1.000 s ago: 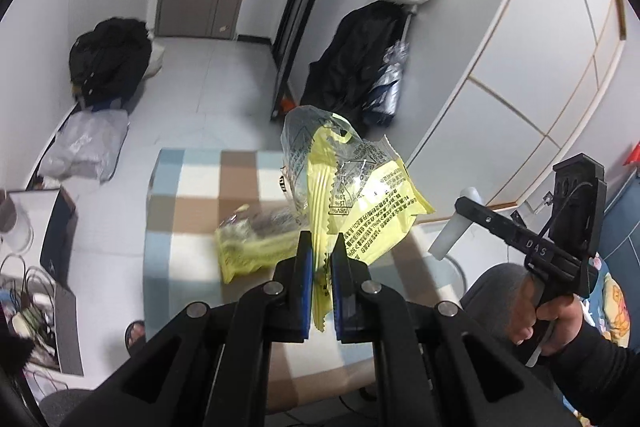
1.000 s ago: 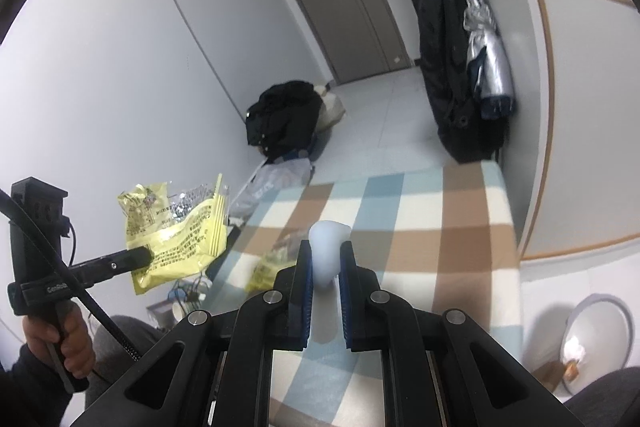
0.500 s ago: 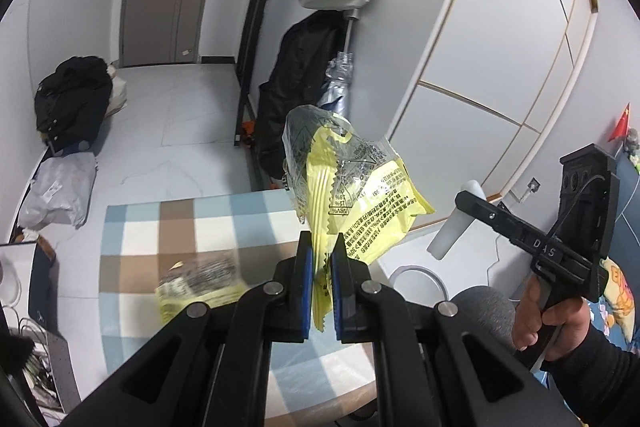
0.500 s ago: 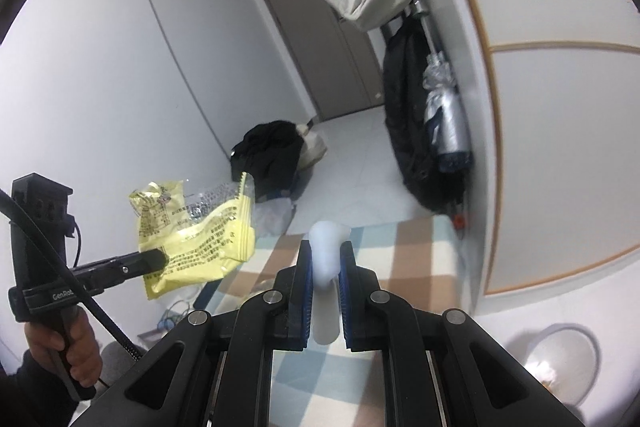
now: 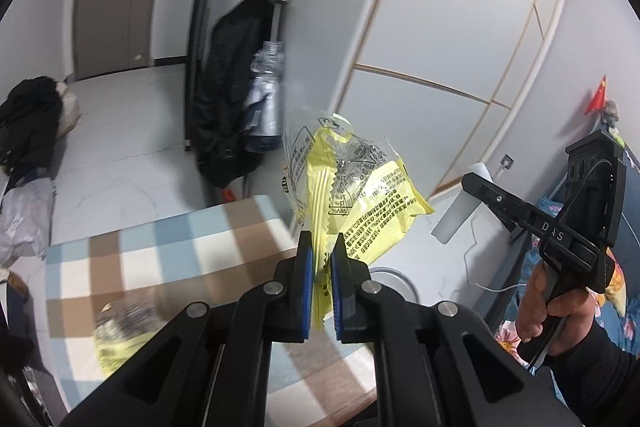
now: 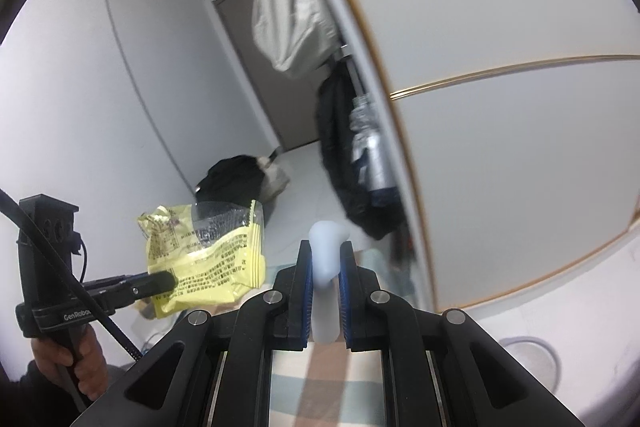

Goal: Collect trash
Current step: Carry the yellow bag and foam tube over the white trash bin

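A crinkled yellow wrapper [image 5: 352, 195] with a clear window and black print hangs pinched in the left gripper [image 5: 319, 269] above the checkered table [image 5: 168, 251]. The right gripper [image 6: 325, 277] pinches a white crumpled tissue [image 6: 326, 259].

A home bedroom: wardrobe [image 5: 440, 27], hung coats [image 5: 224, 99], checked bedding [image 5: 160, 259].

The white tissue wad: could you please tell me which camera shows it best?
The left wrist view: the white tissue wad shows side-on, sticking out past the right tongs. The right wrist view shows only its tip.
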Demonstrator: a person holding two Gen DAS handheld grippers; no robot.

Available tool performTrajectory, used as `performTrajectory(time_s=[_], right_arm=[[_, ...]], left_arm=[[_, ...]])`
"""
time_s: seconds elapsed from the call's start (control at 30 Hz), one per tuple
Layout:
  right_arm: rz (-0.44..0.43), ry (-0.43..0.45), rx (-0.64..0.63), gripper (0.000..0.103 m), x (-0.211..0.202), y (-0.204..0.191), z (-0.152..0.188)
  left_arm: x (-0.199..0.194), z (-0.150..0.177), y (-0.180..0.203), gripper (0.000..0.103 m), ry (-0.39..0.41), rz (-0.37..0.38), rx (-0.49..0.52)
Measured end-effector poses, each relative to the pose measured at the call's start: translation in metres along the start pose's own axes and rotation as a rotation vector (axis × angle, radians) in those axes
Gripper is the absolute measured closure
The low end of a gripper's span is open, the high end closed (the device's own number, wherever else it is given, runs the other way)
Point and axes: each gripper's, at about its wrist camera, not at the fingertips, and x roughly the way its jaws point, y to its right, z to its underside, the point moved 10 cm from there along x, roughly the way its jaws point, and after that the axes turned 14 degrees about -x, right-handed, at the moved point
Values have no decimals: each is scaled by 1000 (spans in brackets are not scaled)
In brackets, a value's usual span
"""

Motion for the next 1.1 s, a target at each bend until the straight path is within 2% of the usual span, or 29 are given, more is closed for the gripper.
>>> performTrajectory(time_s=[0.3,0.5,0.77,1.1], right_arm=[[128,-7,72,92,-31,82,13],[203,-30,145,92,-45,139,37],[263,-109,253,92,-44,207,96],[278,-222,403,92,-17,264,183]], left_arm=[[59,5,53,99,-104,66,62],[117,24,83,99,-226,99,97],[186,65,107,99,-388,84,164],[257,124,115,99,-589,14,232]])
